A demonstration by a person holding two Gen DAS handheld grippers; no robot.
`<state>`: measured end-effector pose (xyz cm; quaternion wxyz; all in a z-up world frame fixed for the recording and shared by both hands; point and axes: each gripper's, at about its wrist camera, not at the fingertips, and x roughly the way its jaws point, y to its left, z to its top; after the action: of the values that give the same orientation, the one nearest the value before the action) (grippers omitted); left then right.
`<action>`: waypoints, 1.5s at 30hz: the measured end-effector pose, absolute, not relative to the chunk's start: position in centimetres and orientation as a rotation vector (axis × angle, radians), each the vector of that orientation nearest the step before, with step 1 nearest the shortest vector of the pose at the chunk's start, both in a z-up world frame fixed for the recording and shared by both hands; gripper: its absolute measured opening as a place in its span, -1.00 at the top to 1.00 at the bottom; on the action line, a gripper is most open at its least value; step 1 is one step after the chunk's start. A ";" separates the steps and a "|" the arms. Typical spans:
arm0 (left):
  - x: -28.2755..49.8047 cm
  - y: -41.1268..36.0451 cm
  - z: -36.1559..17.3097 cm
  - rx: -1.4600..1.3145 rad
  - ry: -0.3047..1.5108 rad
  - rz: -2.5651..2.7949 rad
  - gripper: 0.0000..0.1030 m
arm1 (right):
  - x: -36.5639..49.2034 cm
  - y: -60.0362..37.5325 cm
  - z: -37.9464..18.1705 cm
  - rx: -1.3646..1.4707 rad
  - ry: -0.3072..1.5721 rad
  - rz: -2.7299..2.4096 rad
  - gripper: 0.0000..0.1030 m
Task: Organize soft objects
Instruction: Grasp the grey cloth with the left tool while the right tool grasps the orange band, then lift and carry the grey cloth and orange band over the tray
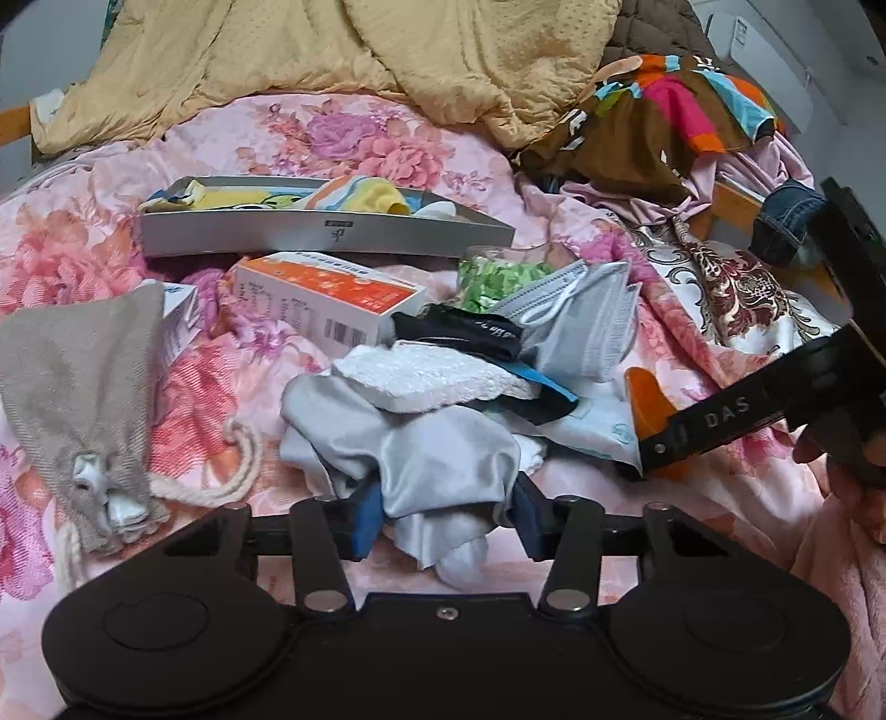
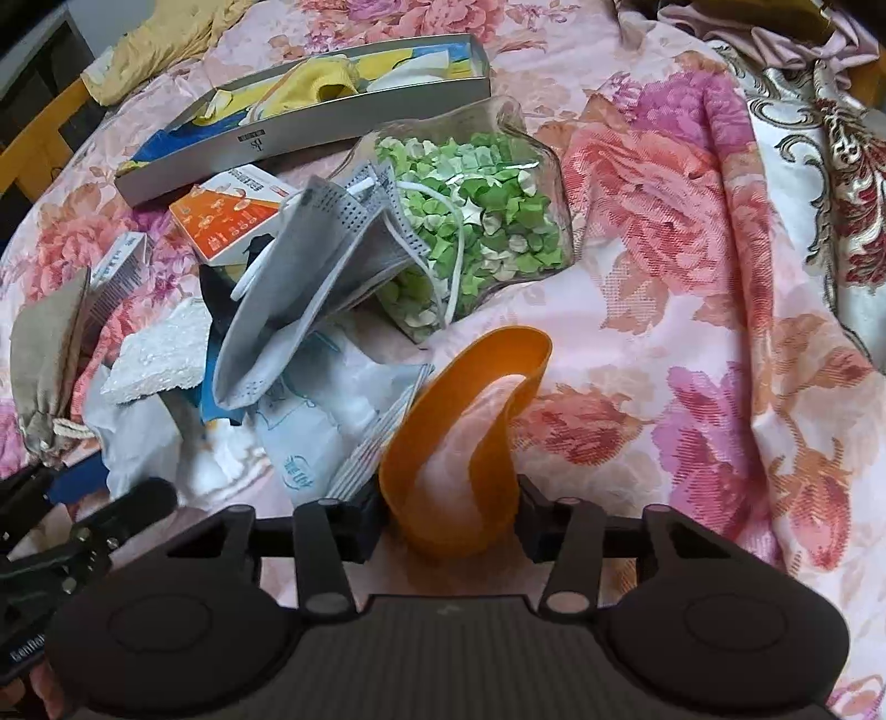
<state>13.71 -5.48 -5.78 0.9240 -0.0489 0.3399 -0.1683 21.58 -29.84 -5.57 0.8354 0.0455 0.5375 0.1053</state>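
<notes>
**Soft goods on the bed: both grippers loaded**

- Bed (image 1: 354, 138): pink floral cover across both views; a tan quilt (image 1: 332, 50) bunched along the top of the left wrist frame.
- Grey tray box (image 1: 326, 235), upper left of centre: long, open-topped, already holding yellow and blue cloth pieces (image 1: 382, 196). Judged the likely place for sorted items.
- Clear bag of green paper stars (image 2: 482, 221), centre of the right wrist frame, lying on its side, touching the grey face mask (image 2: 310, 288).
- Beige drawstring pouch (image 1: 83, 399), left edge, lying flat with its neck gathered; contents not visible.
- Orange carton (image 1: 326, 299), just below the tray box, closed.
- Pale grey satin cloth (image 1: 421, 459): bottom centre of the left wrist frame, clamped between the fingers of the left gripper (image 1: 443, 526), its bulk under a white foam slab (image 1: 421, 376).
- Orange band (image 2: 459, 437): a curled loop at bottom centre of the right wrist frame, grasped at its near end by the right gripper (image 2: 448, 526).

Handling note: lift the satin cloth slowly so the foam slab and mask slide off rather than drag along; keep the band's loop clear of the mask straps.
</notes>
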 end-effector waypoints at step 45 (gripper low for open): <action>14.7 -1.7 -5.9 -0.377 0.711 -0.237 0.40 | 22.3 -29.7 -6.4 0.276 1.134 0.399 0.41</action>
<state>14.70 -1.68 -5.88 0.9134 -0.1831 0.3450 -0.1150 22.31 -29.74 -6.38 0.8157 0.1295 0.5319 0.1869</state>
